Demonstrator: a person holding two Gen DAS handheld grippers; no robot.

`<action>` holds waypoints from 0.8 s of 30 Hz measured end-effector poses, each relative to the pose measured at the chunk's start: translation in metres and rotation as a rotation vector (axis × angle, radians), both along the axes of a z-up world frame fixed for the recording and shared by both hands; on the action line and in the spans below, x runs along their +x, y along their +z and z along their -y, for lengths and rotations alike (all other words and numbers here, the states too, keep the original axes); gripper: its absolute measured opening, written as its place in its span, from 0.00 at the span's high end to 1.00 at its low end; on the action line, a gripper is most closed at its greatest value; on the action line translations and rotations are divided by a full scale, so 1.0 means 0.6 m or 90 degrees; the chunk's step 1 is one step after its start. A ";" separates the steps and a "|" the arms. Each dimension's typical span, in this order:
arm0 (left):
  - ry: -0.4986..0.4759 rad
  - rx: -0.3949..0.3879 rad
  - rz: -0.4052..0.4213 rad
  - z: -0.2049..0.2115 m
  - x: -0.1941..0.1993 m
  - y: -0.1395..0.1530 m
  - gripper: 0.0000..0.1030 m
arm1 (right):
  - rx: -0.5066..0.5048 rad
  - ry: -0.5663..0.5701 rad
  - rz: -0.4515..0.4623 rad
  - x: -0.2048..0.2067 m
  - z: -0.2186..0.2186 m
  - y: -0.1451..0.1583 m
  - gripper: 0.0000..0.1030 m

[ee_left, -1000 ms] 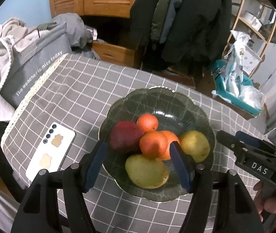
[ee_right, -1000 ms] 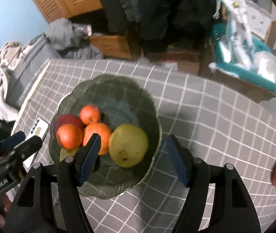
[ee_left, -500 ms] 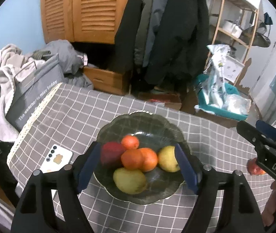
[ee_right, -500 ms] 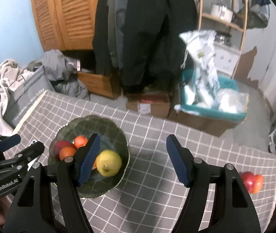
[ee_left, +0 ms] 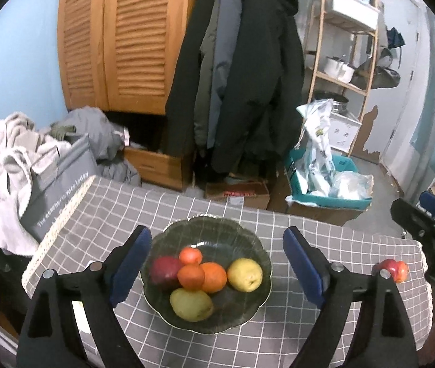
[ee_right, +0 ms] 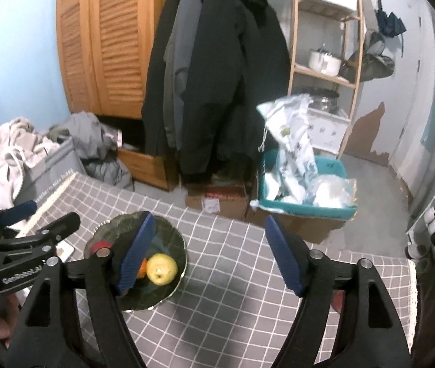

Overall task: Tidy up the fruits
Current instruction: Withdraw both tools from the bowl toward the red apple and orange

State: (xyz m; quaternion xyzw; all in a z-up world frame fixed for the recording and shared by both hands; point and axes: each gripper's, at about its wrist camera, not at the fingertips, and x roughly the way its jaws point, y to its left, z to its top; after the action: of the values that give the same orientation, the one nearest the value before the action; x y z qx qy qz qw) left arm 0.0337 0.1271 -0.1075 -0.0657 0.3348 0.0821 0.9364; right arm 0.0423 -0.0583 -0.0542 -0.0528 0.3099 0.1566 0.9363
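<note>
A dark green scalloped bowl [ee_left: 242,236] sits on the grey checked tablecloth. It holds a dark red apple [ee_left: 164,271], oranges [ee_left: 203,274] and two yellow-green pears [ee_left: 245,274]. A loose red apple [ee_left: 396,270] lies on the cloth near the right edge. My left gripper [ee_left: 217,268] is open and empty, raised above and in front of the bowl. My right gripper [ee_right: 209,256] is open and empty, high over the cloth right of the bowl [ee_right: 168,236]. In the right wrist view the loose apple is hidden behind the right finger.
A white phone [ee_right: 64,250] lies on the cloth left of the bowl. A grey bag [ee_left: 55,193] and clothes sit past the table's left edge. Coats, a wooden wardrobe, a shelf and a teal crate [ee_left: 327,196] stand beyond the far edge.
Both grippers have risen and pulled back from the bowl, so the bowl looks smaller and more of the room shows. Both stay open and empty. The fruit has not moved.
</note>
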 end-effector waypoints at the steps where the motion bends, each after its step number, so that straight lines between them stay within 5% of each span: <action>1: -0.005 0.004 0.007 0.005 -0.003 0.005 0.09 | 0.002 -0.002 0.010 -0.007 0.005 0.008 0.25; 9: -0.033 0.028 0.055 0.041 -0.022 0.048 0.01 | 0.015 -0.025 0.059 -0.046 0.046 0.047 0.21; 24: -0.089 0.043 0.101 0.118 -0.038 0.096 0.00 | 0.016 -0.077 0.102 -0.083 0.121 0.071 0.16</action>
State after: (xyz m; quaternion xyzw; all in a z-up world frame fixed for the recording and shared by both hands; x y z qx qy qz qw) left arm 0.0106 0.0565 -0.0496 -0.0165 0.2602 0.0222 0.9651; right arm -0.0076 -0.1311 -0.0115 -0.0344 0.2344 0.0992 0.9665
